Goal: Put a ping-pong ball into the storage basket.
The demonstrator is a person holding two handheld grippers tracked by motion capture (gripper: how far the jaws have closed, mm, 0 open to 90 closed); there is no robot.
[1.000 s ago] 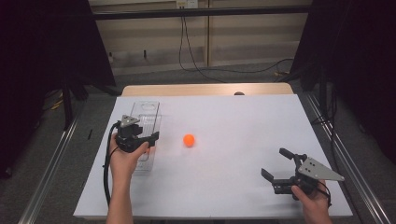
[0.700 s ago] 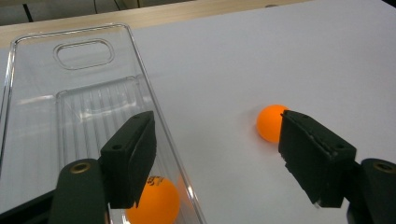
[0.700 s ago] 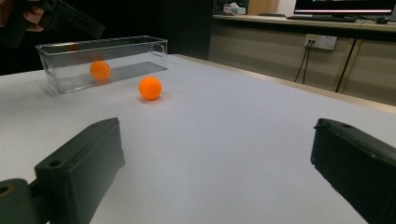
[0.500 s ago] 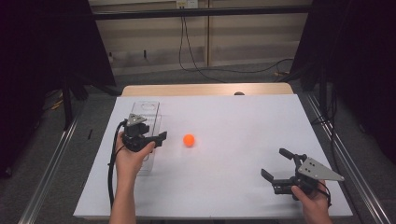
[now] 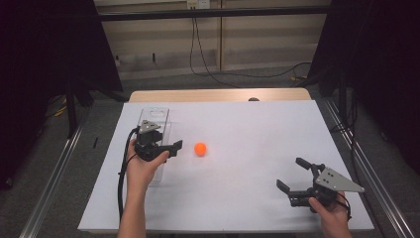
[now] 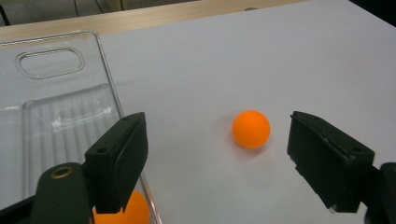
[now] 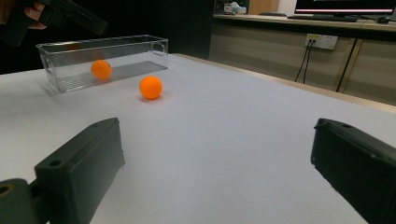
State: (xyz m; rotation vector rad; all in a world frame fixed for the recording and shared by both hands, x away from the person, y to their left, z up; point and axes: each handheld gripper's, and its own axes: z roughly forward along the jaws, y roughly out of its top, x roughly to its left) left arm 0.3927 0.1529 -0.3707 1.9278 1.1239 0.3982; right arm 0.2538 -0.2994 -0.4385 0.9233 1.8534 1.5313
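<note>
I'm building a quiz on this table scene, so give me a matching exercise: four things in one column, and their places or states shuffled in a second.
Things:
1. loose orange ball
2. second orange ball
3. left gripper
4. right gripper

Places or states:
A. inside the clear plastic bin
B. open, near the table's front right corner
C. on the bare white table, beside the bin
D. open, above the bin's edge, jaws toward the loose ball

Pairs: 1-C, 2-A, 3-D, 4-B

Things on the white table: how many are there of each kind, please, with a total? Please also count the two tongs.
Orange balls: 2, one on the table, one inside the box
Clear plastic box: 1
Tongs: 2, left tongs and right tongs
Total: 5
</note>
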